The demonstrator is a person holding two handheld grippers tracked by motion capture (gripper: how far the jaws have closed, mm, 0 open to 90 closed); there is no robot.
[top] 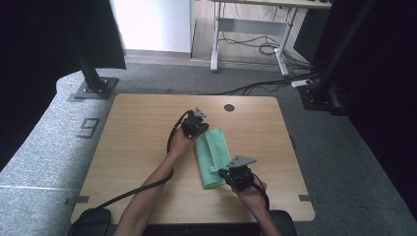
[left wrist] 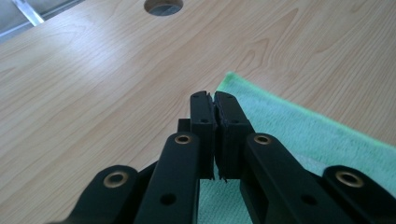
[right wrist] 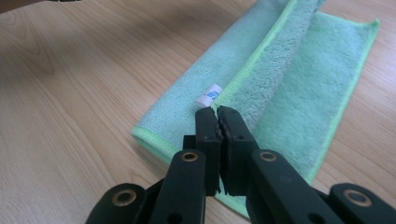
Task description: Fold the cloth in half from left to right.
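High view: my left claw (top: 199, 129) and right claw (top: 227, 173), both closed and empty, flank the folded green cloth (top: 212, 155), which lies mid-tabletop (top: 137, 142), nearer the right edge.

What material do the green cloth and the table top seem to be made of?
The green cloth looks like microfibre: a soft, matte, fuzzy pile, a brighter stitched green hem along its edges, and a small white label sewn in. The table top looks like light wood or a wood-pattern laminate: smooth, faintly shiny, with visible grain lines. Which of the two it is, the pictures leave open.
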